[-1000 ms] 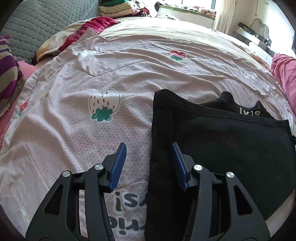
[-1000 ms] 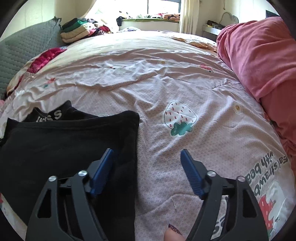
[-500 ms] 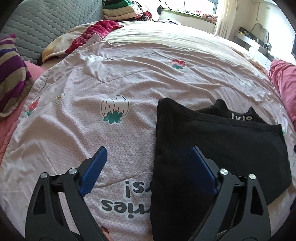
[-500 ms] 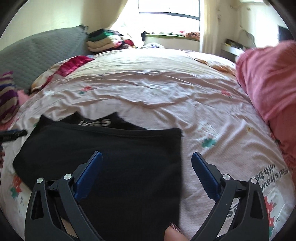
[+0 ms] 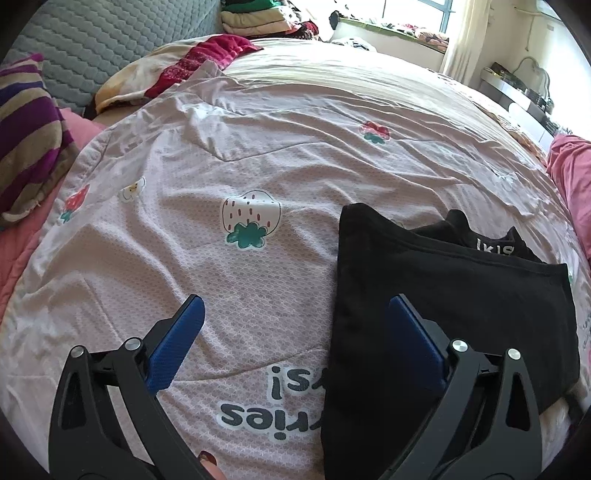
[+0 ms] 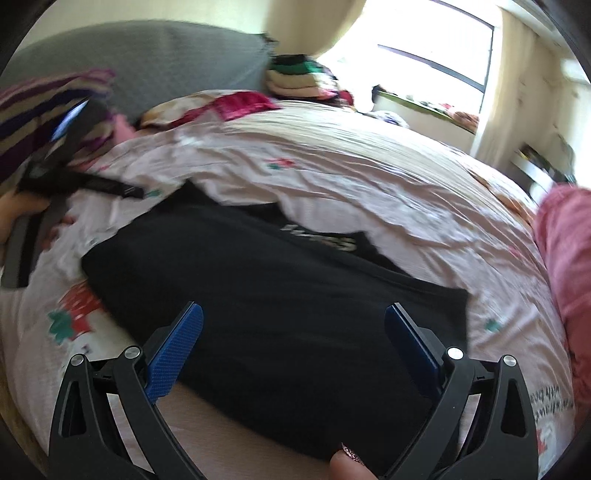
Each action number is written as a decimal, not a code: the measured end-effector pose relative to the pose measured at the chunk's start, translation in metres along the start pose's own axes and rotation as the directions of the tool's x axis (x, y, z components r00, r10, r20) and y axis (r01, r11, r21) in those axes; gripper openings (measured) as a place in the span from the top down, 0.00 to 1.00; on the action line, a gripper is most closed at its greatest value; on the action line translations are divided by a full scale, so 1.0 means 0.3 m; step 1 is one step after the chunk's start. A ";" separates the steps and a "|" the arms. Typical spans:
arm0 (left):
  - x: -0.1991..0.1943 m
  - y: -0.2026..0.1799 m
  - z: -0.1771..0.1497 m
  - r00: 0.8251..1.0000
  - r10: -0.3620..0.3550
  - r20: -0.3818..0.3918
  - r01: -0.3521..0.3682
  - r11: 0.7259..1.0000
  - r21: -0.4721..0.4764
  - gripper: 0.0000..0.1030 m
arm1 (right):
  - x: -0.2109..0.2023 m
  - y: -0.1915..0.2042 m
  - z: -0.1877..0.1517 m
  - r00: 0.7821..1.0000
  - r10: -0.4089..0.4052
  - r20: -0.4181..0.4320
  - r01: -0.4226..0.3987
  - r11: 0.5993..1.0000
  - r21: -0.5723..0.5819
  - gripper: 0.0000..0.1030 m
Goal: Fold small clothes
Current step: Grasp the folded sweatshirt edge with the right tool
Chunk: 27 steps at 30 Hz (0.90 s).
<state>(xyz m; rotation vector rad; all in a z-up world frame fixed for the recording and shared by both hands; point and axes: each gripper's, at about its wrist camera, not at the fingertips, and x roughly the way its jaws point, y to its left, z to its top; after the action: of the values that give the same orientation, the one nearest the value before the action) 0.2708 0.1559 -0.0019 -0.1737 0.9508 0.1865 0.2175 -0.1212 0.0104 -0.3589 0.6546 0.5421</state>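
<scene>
A black garment (image 5: 443, 306) lies folded flat on the strawberry-print bedsheet (image 5: 251, 221), with a band of white lettering (image 5: 495, 247) peeking out at its far edge. My left gripper (image 5: 294, 301) hovers over the garment's left edge. Its jaws are opening, the right finger is above the cloth, and nothing is held. In the blurred right wrist view, my right gripper (image 6: 293, 307) stands open above the middle of the same garment (image 6: 295, 280), gripping nothing. A hand (image 6: 14, 218) at that view's left edge holds the other tool.
A striped pillow (image 5: 26, 140) and a grey quilted headboard (image 5: 110, 40) lie to the left. Folded clothes (image 5: 258, 18) are stacked at the far end. A red cloth (image 5: 207, 55) lies near them. A pink blanket (image 6: 565, 258) bounds the right side.
Both grippers' jaws spread wide and let go of the garment's side edges. The right gripper swung left from the garment's right edge to over its middle and rolled. The left barely moved.
</scene>
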 end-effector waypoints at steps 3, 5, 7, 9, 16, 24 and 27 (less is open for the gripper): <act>0.020 0.002 0.003 1.000 -0.005 -0.013 0.005 1.000 -0.006 0.09 | 0.015 0.104 0.002 1.000 0.012 0.003 -0.012 0.997 -0.081 0.05; 0.034 0.002 0.006 1.000 -0.010 -0.025 0.010 1.000 -0.008 0.09 | 0.028 0.181 0.003 0.999 0.032 0.000 -0.032 0.991 -0.133 0.05; 0.049 0.001 0.012 0.999 -0.028 -0.037 0.028 1.000 -0.014 0.09 | 0.043 0.250 0.002 0.999 0.049 -0.006 -0.050 0.982 -0.183 0.05; 0.062 -0.004 0.017 0.998 -0.043 -0.048 0.042 0.999 -0.018 0.09 | 0.063 0.331 -0.004 0.998 0.054 -0.012 -0.055 0.967 -0.249 0.05; 0.088 -0.017 0.024 0.996 -0.057 -0.068 0.056 0.998 -0.014 0.09 | 0.170 0.514 -0.015 0.999 -0.020 -0.034 0.006 0.927 -0.376 0.05; 0.114 -0.022 0.029 0.994 -0.072 -0.088 0.071 0.997 -0.009 0.09 | 0.242 0.567 0.040 0.997 -0.080 -0.020 0.067 0.924 -0.377 0.05; 0.130 -0.020 0.028 0.990 -0.090 -0.106 0.089 0.996 -0.016 0.09 | 0.268 0.555 0.054 0.996 -0.087 -0.023 0.072 0.928 -0.366 0.06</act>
<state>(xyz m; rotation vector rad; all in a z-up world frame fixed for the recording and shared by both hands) 0.3009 0.1553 -0.0288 -0.2380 1.0463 0.1005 0.1824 0.0491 -0.0544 -0.7456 0.5723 0.5804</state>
